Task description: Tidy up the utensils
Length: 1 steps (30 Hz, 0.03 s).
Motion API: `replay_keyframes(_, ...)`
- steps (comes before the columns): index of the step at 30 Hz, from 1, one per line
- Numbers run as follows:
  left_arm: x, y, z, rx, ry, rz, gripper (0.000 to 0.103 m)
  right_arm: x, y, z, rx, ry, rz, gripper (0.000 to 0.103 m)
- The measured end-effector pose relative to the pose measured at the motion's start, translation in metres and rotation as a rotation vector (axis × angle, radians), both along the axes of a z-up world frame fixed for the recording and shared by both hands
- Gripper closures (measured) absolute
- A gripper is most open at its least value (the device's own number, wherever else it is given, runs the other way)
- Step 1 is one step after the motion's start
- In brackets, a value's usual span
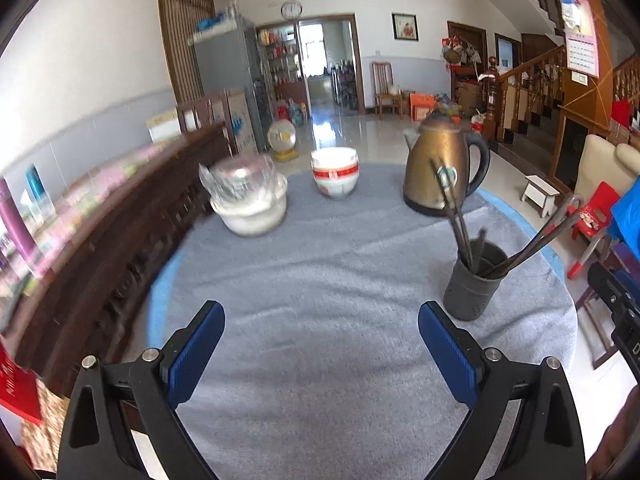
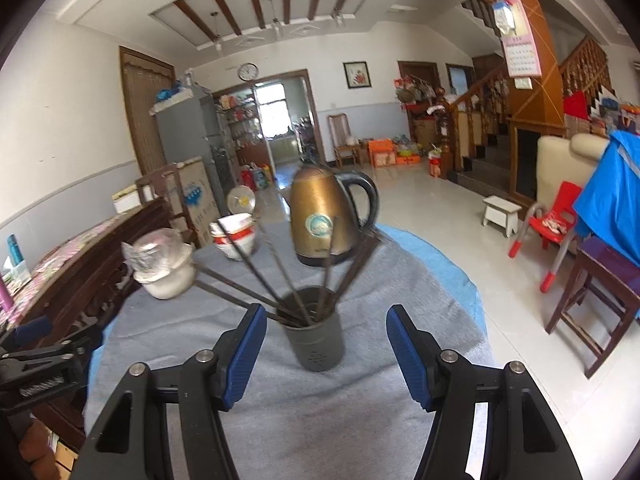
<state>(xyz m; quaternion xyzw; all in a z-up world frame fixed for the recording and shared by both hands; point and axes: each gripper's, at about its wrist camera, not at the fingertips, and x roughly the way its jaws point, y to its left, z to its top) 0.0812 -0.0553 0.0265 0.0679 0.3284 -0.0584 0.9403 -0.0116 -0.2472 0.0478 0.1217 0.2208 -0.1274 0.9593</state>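
On the right side of the round table (image 1: 320, 360), seen from the left wrist camera, a dark grey utensil holder (image 1: 472, 288) stands upright on the grey cloth (image 1: 320, 272), and dark chopsticks (image 1: 452, 208) rest inside it with their long axes going upward and outward from the cup. Some of them lean toward the far side, in front of the kettle (image 1: 436, 168), and the others lean to the right, past the edge of the table. In the right wrist view the same holder (image 2: 316, 332) is near and between the two blue pads, and the chopsticks (image 2: 248, 260) spread like a fan, several pointing far-left and a few pointing up toward the kettle (image 2: 324, 220). The left gripper (image 1: 320, 320) is wide open and holds nothing, above the cloth and just left of the holder. The right gripper (image 2: 326, 320) is also wide open and holds nothing; its pads do not touch the holder. On the far part of the table stand a stack of white bowls with red bands (image 1: 335, 174) and, at the left, a white pot covered with clear plastic (image 1: 248, 196). Under the cloth a blue edge of the table shows. Behind is a big room with a shiny tiled floor (image 1: 384, 136), a wooden staircase (image 1: 532, 80) at the right and a wall clock (image 1: 291, 9) above the doorway.
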Motion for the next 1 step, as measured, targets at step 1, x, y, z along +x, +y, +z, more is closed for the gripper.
replay_keyframes(1,0.0089,0.0059,-0.0089,-0.017,0.019,0.016,0.006,0.0066,-0.0081,-0.0098,-0.005,0.021,-0.014,0.037)
